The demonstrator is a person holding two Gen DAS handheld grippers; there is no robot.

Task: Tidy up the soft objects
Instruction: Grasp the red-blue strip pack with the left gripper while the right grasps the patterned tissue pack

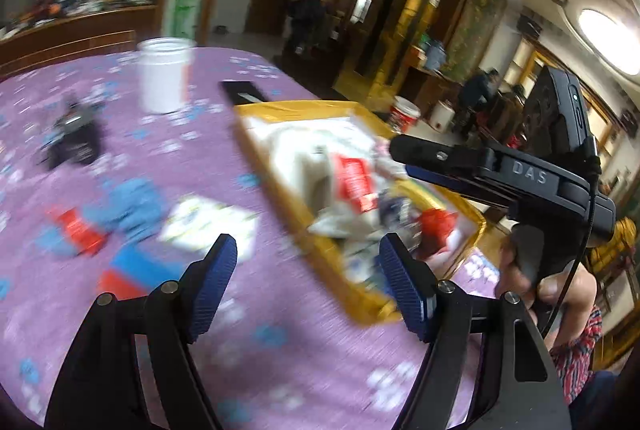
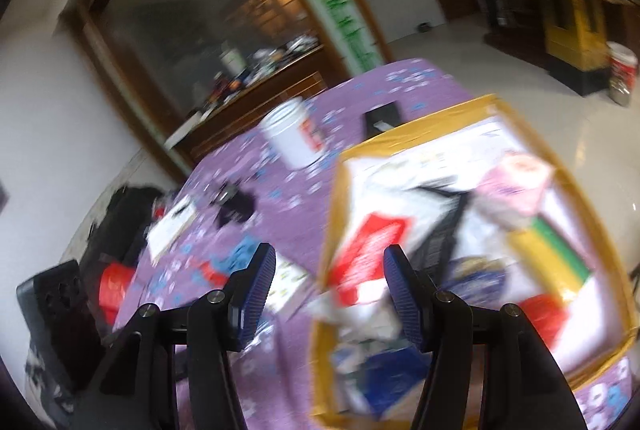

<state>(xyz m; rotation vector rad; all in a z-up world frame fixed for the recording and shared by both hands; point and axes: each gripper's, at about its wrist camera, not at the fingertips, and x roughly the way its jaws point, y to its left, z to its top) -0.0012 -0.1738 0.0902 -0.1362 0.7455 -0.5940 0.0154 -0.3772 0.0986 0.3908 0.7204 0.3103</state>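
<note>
Bare purple worktop (image 1: 280,350) lies straight under my left hand-held gripper (image 1: 308,282), whose jaws stand apart with nothing between them. To its right the yellow box (image 1: 320,246) walls off that side, heaped with soft packets. On the left, a blue cloth (image 1: 128,209) and flat packets clutter the surface; farther back stand a white jar (image 1: 166,73) and a black pouch (image 1: 74,141). My right hand-held gripper (image 2: 328,290), also wide apart, straddles the box's near-left wall (image 2: 332,213).
</note>
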